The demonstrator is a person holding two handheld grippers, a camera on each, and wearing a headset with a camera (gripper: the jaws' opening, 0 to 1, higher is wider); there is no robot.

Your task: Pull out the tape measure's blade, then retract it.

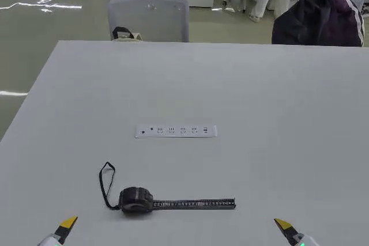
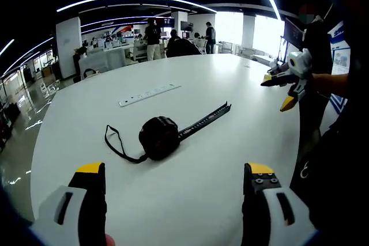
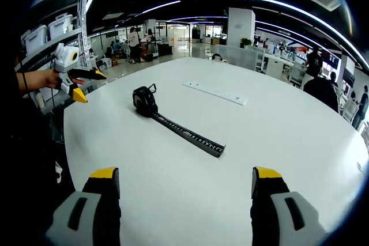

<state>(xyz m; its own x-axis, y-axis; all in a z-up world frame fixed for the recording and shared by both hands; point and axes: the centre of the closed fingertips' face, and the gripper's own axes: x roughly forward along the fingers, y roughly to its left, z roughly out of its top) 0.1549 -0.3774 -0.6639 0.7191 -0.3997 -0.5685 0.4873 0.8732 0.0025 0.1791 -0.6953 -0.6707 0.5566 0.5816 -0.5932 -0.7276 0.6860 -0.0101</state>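
The tape measure lies on the white surface [image 1: 259,96], near the person's edge, between the two grippers and ahead of both. Its black case [image 1: 136,200] sits to the left, with a strap loop [image 1: 105,181] trailing further left. The blade [image 1: 196,204] lies flat, drawn out of the case toward the right. The long axis therefore runs left to right across the person's front, roughly parallel to the power strip [image 1: 176,131] further back. The left gripper [image 2: 175,169] is nearer the case, which lies just ahead of it and slightly left of centre in the left gripper view. The right gripper [image 3: 185,172] is nearer the blade's free end [image 3: 216,149], which lies just ahead of it. Both sets of fingers [image 2: 89,194] are spread wide, hold nothing, and are clear of the tape measure. Judged from this layout, the blade is already part-way out. The next move likely calls for the left gripper to steady the case while the right gripper takes the blade end.
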